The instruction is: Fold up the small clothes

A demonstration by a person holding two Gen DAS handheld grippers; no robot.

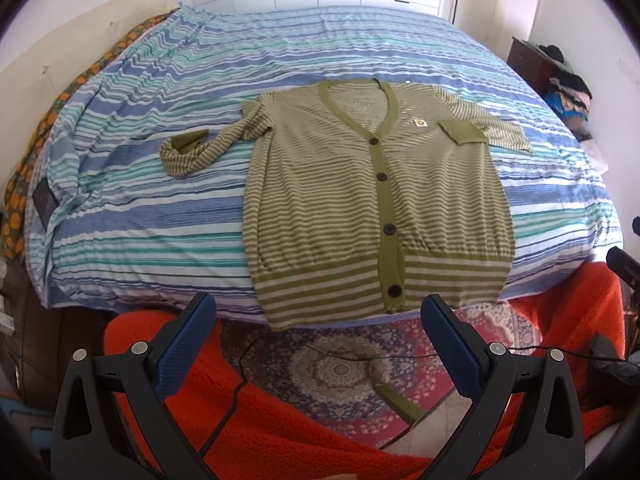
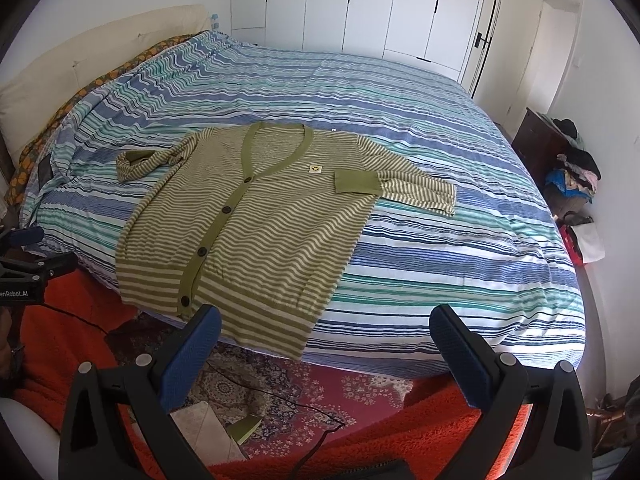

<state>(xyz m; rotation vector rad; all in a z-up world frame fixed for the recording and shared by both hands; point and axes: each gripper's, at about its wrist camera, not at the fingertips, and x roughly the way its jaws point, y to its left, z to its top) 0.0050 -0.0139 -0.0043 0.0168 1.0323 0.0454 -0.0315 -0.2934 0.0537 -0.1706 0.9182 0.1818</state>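
Note:
A green and cream striped cardigan [image 1: 340,200] [image 2: 264,220] lies buttoned and face up on the striped bed, its hem hanging over the near edge. Its left sleeve [image 1: 192,152] is bunched out to the side. The right sleeve [image 2: 416,192] is folded so that its green cuff [image 2: 356,182] rests on the chest. My left gripper [image 1: 318,312] hovers open just before the hem, nothing between its blue pads. My right gripper [image 2: 326,324] is open too, off the bed's near edge to the right of the hem. A bit of the left gripper [image 2: 24,264] shows in the right wrist view.
The bed [image 1: 360,48] [image 2: 440,240] has a blue, teal and white striped cover. Below it lie a patterned rug [image 1: 352,364], an orange fleece blanket [image 1: 272,432] and a black cable [image 1: 240,380]. A dark nightstand piled with clothes [image 2: 568,168] stands at the right; white wardrobes [image 2: 360,8] behind.

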